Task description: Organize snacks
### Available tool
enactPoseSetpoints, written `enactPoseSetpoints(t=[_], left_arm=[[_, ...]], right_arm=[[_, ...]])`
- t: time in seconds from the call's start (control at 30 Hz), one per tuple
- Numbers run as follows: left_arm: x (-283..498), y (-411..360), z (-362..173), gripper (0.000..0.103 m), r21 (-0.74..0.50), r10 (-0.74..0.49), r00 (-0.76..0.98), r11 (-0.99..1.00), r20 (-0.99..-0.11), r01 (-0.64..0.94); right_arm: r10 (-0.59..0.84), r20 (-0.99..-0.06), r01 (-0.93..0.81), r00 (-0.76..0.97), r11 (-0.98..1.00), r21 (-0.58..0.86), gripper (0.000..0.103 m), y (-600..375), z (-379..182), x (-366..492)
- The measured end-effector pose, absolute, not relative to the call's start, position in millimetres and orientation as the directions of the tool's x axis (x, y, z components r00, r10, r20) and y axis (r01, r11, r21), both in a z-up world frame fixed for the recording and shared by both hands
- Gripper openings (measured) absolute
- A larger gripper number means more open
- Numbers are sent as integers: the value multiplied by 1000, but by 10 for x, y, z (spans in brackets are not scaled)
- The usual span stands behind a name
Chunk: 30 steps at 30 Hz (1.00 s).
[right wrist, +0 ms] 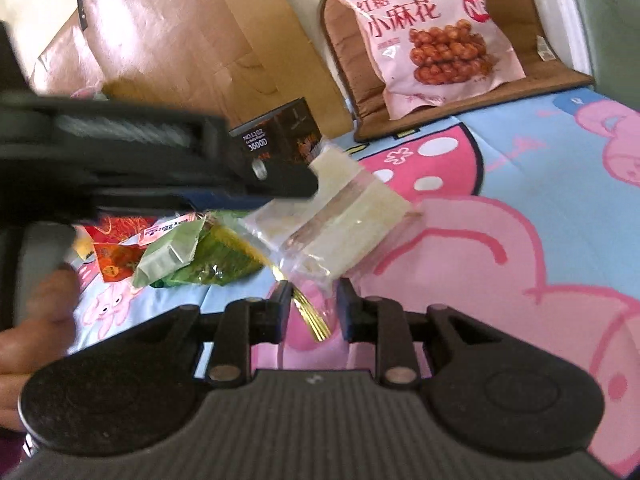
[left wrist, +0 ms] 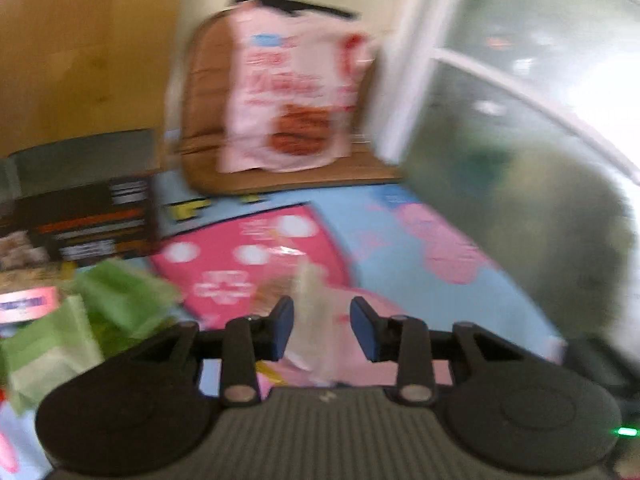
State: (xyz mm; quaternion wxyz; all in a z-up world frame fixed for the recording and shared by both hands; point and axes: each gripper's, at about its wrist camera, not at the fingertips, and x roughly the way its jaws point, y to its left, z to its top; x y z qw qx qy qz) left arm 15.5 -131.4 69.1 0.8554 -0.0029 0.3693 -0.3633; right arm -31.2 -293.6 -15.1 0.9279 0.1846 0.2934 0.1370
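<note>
A clear-wrapped pale cake snack [right wrist: 344,216] hangs in the air over the cartoon blanket [right wrist: 540,184]. In the right wrist view the left gripper [right wrist: 288,184] comes in from the left and touches the packet's upper end. In the blurred left wrist view the packet's edge [left wrist: 316,312] stands between the open blue fingers of the left gripper [left wrist: 322,328]. The right gripper [right wrist: 313,314] is open around the packet's lower end, with a gold strip [right wrist: 308,312] between its fingers. A pile of green and red snack packets [right wrist: 192,252] lies on the left. A large pink snack bag [right wrist: 432,32] leans at the back.
A brown cushion [right wrist: 344,60] holds the pink bag against the wall. A dark box [right wrist: 280,132] stands by a cardboard sheet [right wrist: 168,40]. A window frame [left wrist: 404,80] and glass are on the right in the left wrist view. A hand [right wrist: 36,320] holds the left gripper.
</note>
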Motion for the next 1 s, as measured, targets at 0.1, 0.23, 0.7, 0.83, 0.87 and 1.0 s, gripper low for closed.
enactPoseSetpoints(t=[0.1, 0.23, 0.7, 0.83, 0.87, 1.0], left_arm=[[49, -1470, 613, 31, -377, -693, 291, 640, -659, 669], [-92, -1393, 690, 31, -360, -730, 292, 593, -618, 720], [803, -879, 499, 57, -293, -523, 489, 832, -698, 471], [969, -1169, 233, 60, -285, -530, 409, 803, -743, 523], [965, -1190, 188, 62, -309, -551, 391, 790, -738, 530], [896, -1206, 188, 59, -330, -566, 383, 783, -730, 528]], right_arm=[[367, -499, -144, 785, 892, 428, 28, -2935, -145, -361], [367, -507, -137, 780, 890, 434, 28, -3012, -135, -492], [309, -512, -224, 801, 949, 221, 66, -3026, 22, -424], [300, -559, -278, 773, 952, 126, 66, -2786, -53, -287], [288, -568, -286, 771, 953, 95, 66, -2731, -73, -254], [250, -552, -296, 795, 955, 8, 59, -2622, -152, -138]])
